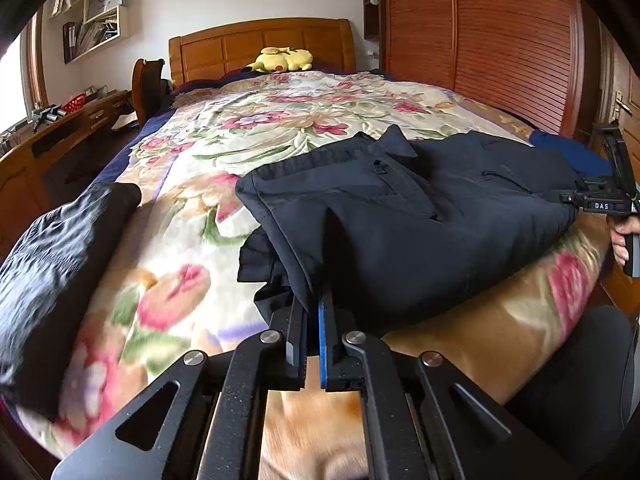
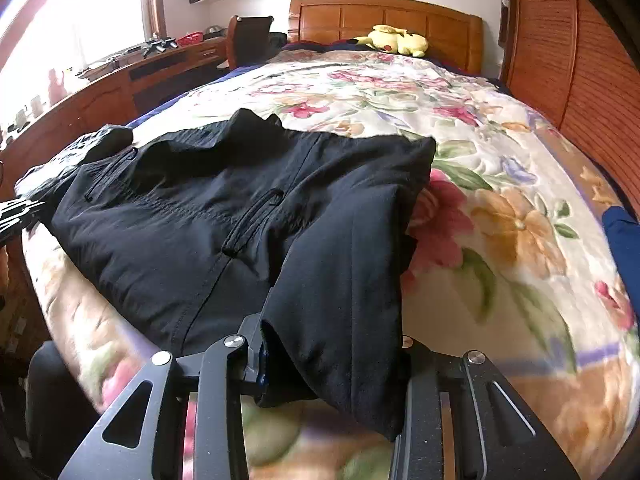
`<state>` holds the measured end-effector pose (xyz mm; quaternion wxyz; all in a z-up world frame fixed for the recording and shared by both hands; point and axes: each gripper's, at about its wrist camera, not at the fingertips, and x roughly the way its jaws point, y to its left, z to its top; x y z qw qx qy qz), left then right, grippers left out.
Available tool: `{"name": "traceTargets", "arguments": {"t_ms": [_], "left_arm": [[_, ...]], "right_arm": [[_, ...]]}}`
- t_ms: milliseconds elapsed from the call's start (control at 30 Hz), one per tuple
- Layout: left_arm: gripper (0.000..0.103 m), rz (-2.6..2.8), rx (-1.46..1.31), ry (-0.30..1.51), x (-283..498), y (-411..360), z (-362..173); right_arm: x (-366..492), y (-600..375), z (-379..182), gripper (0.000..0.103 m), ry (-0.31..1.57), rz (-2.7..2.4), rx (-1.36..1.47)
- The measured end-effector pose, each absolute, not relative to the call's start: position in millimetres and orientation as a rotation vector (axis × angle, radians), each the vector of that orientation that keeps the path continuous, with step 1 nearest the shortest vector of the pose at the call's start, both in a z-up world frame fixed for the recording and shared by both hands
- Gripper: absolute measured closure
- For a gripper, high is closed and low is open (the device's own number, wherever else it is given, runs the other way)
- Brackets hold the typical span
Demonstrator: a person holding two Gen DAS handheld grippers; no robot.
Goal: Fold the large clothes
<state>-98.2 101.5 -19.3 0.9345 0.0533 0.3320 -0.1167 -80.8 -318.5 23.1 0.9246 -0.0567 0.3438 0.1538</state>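
A dark navy jacket (image 1: 420, 216) lies partly folded near the foot of the bed with its floral blanket (image 1: 248, 132). My left gripper (image 1: 316, 300) is shut on the jacket's near left edge; cloth runs between its fingers. My right gripper (image 2: 320, 344) is shut on the jacket (image 2: 224, 216) at its near right corner, and cloth drapes over its fingers and hides them. The right gripper also shows in the left wrist view (image 1: 600, 200) at the jacket's right side.
A black garment (image 1: 60, 264) lies at the bed's left edge. A blue cloth (image 2: 624, 240) lies at the right edge. A yellow plush toy (image 1: 280, 60) sits by the headboard. A wooden desk (image 2: 120, 76) stands left, a wardrobe (image 1: 480, 40) right.
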Motion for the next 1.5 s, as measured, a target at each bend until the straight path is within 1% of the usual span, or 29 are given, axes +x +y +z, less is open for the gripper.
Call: {"name": "traceTargets", "arguments": {"t_ms": [100,267,367,433,467,533,600,667,700,767,833,900,933,967,1267,1500], "left_arm": [[0.099,-0.238,0.113,0.667,-121,102,-20],[0.099,-0.237,0.125,0.665,-140,103,-30],[0.099,-0.228,0.105,0.667,-140,105,-34],[0.099,-0.216,0.092,0.658,-139,105,-35],[0.099,-0.21,0.088,0.661,-139,105,-35],[0.097,-0.198,0.085,0.659,-139,103,-32],[0.093,-0.192,0.083,0.658,-139,102,-30],[0.083,-0.196,0.086,0.654,-140,100,-27],[0.08,-0.196,0.089,0.649,-141,99,-25],[0.07,-0.197,0.094,0.636,-143,97,-18],[0.062,-0.198,0.091,0.618,-145,97,-12],[0.051,-0.2,0.087,0.596,-147,95,-4],[0.034,-0.203,0.084,0.592,-148,93,-1],[0.021,-0.209,0.082,0.581,-148,91,4],[0.021,-0.189,0.049,0.513,-130,74,21],[0.021,-0.192,0.028,0.504,-107,68,20]], "right_arm": [[-99,-320,31,0.068,0.697,0.32,-0.128],[-114,-322,27,0.067,0.698,0.334,-0.175],[-115,-328,25,0.063,0.705,0.317,-0.17],[-114,-330,27,0.055,0.697,0.301,-0.161],[-116,-332,28,0.054,0.691,0.298,-0.16],[-123,-334,31,0.043,0.685,0.283,-0.161],[-128,-341,36,0.04,0.674,0.27,-0.157],[-134,-345,42,0.04,0.65,0.265,-0.154],[-137,-347,45,0.039,0.638,0.262,-0.15],[-142,-352,51,0.039,0.617,0.258,-0.13],[-142,-356,55,0.039,0.608,0.256,-0.12],[-144,-352,58,0.039,0.607,0.244,-0.132],[-143,-349,59,0.039,0.605,0.238,-0.139],[-142,-347,60,0.039,0.604,0.237,-0.141],[-103,-320,70,0.039,0.587,0.284,-0.117],[-43,-271,70,0.039,0.611,0.384,-0.146]]}}
